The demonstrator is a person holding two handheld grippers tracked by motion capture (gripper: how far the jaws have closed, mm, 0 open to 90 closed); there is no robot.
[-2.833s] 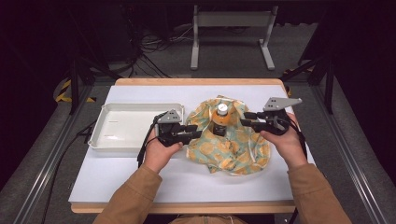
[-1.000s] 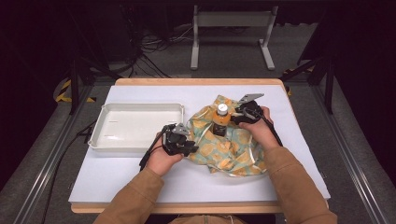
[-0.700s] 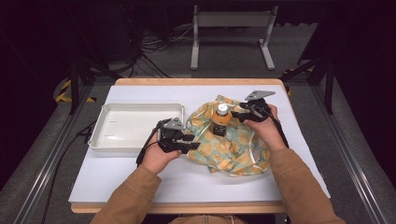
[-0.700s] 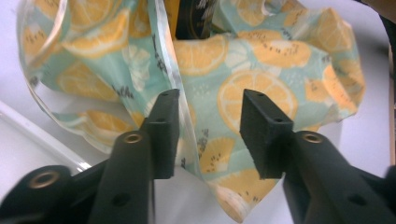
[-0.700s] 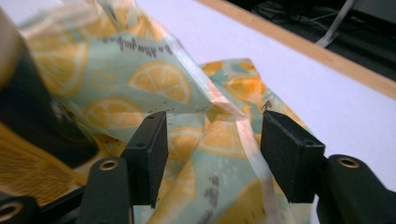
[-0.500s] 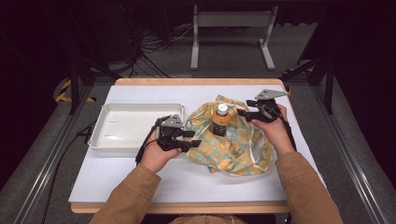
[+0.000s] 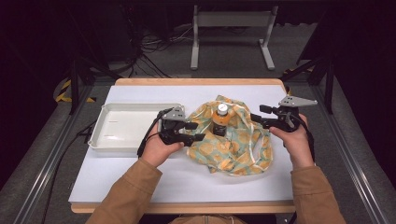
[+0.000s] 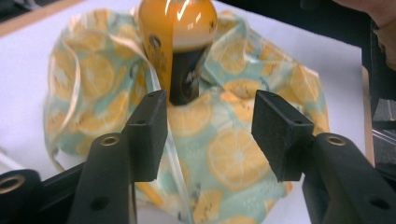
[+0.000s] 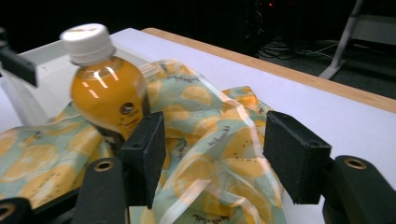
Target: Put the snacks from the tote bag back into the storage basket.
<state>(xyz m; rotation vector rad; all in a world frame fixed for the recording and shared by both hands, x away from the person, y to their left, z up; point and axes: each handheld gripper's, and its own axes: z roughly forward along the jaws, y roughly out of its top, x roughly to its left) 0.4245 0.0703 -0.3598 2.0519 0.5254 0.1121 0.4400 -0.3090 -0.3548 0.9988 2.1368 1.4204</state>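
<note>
An orange juice bottle (image 7: 220,120) with a white cap stands upright in the middle of a crumpled lemon-print cloth bag (image 7: 236,145) on the white table. My left gripper (image 7: 198,131) hovers at the cloth's left edge, pointing at the bottle (image 8: 180,42). Its jaws have just been opening, and only cloth (image 8: 219,154) and a pale ribbon lie beyond the gap. My right gripper (image 7: 258,114) is off the cloth's upper right. Its jaws have also just been opening and stand apart with nothing pinched. Past them I see the bottle (image 9: 109,93) and the cloth (image 9: 210,121).
A white tray (image 7: 107,133) sits left of the cloth, close behind my left hand. The table's wooden far edge (image 7: 201,81) runs behind the cloth. Metal rails flank the table, and a stand with cables is on the floor beyond.
My right gripper has pulled away from the bottle toward the right and lifted. My left gripper has risen slightly at the cloth's edge, and its jaws have spread. The bottle stays put.
</note>
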